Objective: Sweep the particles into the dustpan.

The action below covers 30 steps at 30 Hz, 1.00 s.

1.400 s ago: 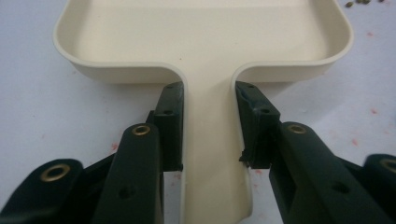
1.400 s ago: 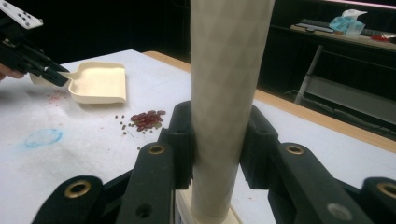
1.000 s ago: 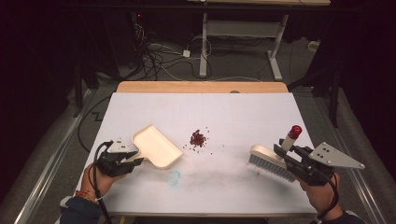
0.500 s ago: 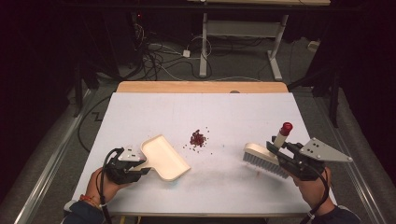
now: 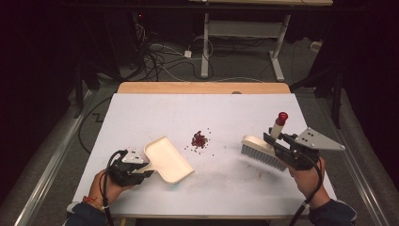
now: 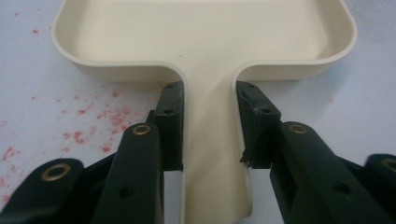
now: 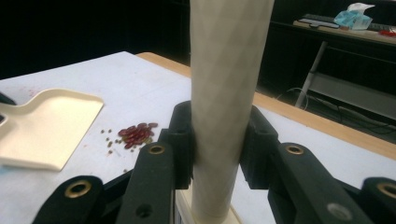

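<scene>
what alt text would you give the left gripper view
A black claw grips the handle of a cream dustpan, seen from behind. The pan rests on a white table flecked with red specks.

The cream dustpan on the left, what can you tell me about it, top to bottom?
The dustpan is a shallow cream tray, plastic by its look, with rounded corners, a low rim and a flat handle. It lies flat on the white table, empty, its open lip toward the small pile of red beans, which lies apart from it. The left gripper clamps its handle from both sides.
</scene>
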Each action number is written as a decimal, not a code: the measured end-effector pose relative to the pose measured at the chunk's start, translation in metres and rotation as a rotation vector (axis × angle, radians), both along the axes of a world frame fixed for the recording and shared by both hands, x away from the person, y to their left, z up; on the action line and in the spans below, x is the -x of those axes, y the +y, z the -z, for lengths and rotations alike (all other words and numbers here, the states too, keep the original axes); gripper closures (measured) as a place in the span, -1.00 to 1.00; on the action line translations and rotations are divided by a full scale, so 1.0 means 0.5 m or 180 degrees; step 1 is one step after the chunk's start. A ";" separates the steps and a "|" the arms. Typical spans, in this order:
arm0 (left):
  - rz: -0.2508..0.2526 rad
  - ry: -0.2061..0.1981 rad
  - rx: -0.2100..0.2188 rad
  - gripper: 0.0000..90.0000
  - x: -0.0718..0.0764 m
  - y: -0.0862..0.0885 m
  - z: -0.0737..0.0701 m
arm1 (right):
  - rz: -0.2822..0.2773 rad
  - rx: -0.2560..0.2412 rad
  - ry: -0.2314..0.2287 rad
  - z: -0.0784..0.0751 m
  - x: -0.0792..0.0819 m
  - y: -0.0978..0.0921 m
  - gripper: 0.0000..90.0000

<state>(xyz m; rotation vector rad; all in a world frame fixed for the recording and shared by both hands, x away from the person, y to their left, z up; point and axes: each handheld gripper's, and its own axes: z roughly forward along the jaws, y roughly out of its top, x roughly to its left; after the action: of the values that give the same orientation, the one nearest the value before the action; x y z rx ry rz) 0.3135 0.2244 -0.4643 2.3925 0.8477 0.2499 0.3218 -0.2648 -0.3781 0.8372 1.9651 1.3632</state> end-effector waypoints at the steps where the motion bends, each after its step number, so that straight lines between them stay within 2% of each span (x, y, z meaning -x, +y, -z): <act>1: 0.0007 -0.0001 -0.0002 0.42 0.000 -0.001 0.000 | 0.0006 0.0001 0.0001 0.000 -0.009 0.005 0.56; 2: 0.0005 -0.0003 0.0002 0.42 -0.001 -0.002 0.000 | 0.0012 0.0020 0.0012 -0.002 -0.030 0.017 0.56; 4: 0.0004 0.0018 0.0004 0.42 -0.002 -0.005 0.000 | 0.0023 0.0009 0.0018 -0.004 -0.042 0.024 0.56; 5: -0.0005 0.0025 0.0027 0.42 -0.002 -0.006 0.002 | -0.0006 -0.0008 0.0046 -0.009 -0.065 0.039 0.56; 7: -0.0007 0.0039 0.0044 0.42 -0.003 -0.008 0.004 | -0.0004 -0.0031 0.0054 -0.012 -0.076 0.048 0.56; 8: -0.0015 0.0051 0.0051 0.42 -0.004 -0.009 0.006 | -0.0014 -0.0003 0.0040 -0.015 -0.100 0.063 0.56; 9: -0.0013 0.0062 0.0048 0.42 -0.005 -0.010 0.008 | -0.0014 -0.0003 0.0040 -0.015 -0.100 0.063 0.56; 10: -0.0013 0.0066 0.0035 0.42 -0.006 -0.012 0.009 | 0.0013 -0.0020 0.0048 -0.016 -0.127 0.078 0.56; 11: -0.0012 0.0072 0.0022 0.42 -0.006 -0.013 0.011 | 0.0013 -0.0020 0.0048 -0.016 -0.127 0.078 0.56; 14: -0.0015 0.0083 0.0026 0.42 -0.007 -0.015 0.013 | 0.0120 -0.0030 0.0074 -0.014 -0.185 0.115 0.56; 17: -0.0014 0.0071 0.0029 0.42 -0.006 -0.016 0.015 | 0.0201 -0.0022 0.0063 -0.013 -0.217 0.145 0.56; 19: -0.0010 0.0067 0.0029 0.42 -0.006 -0.016 0.015 | 0.0228 -0.0029 0.0052 -0.012 -0.227 0.155 0.56; 20: -0.0010 0.0070 0.0034 0.42 -0.006 -0.016 0.015 | 0.0279 -0.0054 0.0023 -0.005 -0.245 0.172 0.56; 21: -0.0009 0.0074 0.0038 0.42 -0.006 -0.016 0.016 | 0.0279 -0.0054 0.0023 -0.005 -0.245 0.172 0.56; 22: -0.0006 0.0079 0.0037 0.42 -0.007 -0.016 0.016 | 0.0333 -0.0046 0.0008 0.006 -0.261 0.191 0.56; 23: -0.0011 0.0090 0.0051 0.42 -0.007 -0.016 0.017 | 0.0333 -0.0046 0.0008 0.006 -0.261 0.191 0.56; 27: -0.0007 0.0110 0.0044 0.42 -0.010 -0.019 0.019 | 0.0442 -0.0064 0.0018 0.039 -0.284 0.223 0.56; 29: -0.0010 0.0117 0.0056 0.42 -0.011 -0.020 0.019 | 0.0415 -0.0034 0.0067 0.064 -0.293 0.247 0.56; 30: -0.0004 0.0127 0.0052 0.42 -0.012 -0.020 0.018 | 0.0415 -0.0034 0.0067 0.064 -0.293 0.247 0.56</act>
<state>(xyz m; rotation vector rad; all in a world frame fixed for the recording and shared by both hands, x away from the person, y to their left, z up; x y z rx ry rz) 0.3196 0.2146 -0.4732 2.3891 0.8663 0.1956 0.4681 -0.1415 -0.4099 0.9706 1.8856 1.2951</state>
